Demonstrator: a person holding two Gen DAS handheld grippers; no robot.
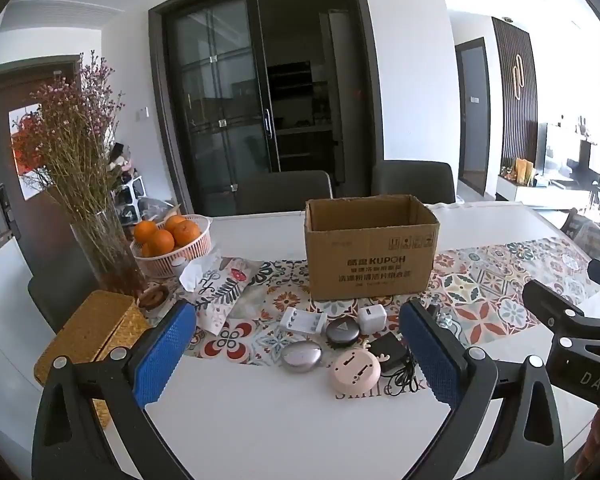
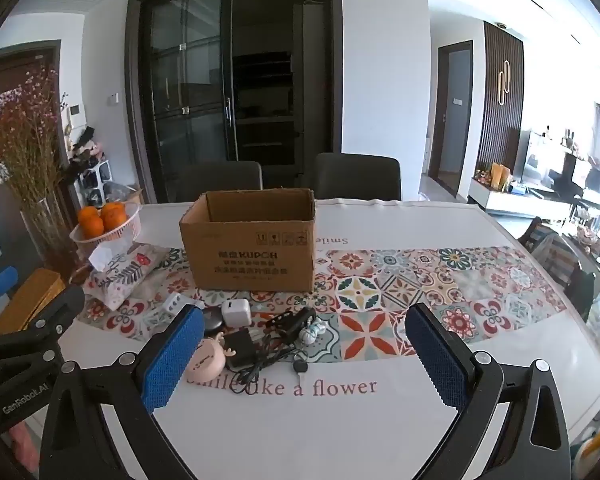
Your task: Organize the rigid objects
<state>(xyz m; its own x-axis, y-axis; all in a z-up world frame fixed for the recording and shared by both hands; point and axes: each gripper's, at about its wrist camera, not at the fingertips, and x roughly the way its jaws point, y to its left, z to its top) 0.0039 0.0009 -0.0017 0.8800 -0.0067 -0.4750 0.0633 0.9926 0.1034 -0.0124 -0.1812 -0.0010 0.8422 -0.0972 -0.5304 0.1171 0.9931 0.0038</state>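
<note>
Both the left gripper (image 1: 300,344) and the right gripper (image 2: 304,346) are being seen as black frames studded with silver screws. Blue, diamond-textured pads (image 1: 162,354) are being carried on the jaws. White lettering is showing on the black bodies.

Cardboard box (image 2: 252,256) front face showing brand "KUPOH" in dark print, Chinese characters before it and in lines under it, too small for reading. Handling pictograms sitting at upper right of same face.

Table cover (image 2: 340,420) carrying script "Smile like a flower", partly hidden by clutter; same word "Smile" appearing upside down at far edge.

Left gripper body reading "GenRobot.AI" in right wrist view. Right gripper body showing "DAS", cut off.
</note>
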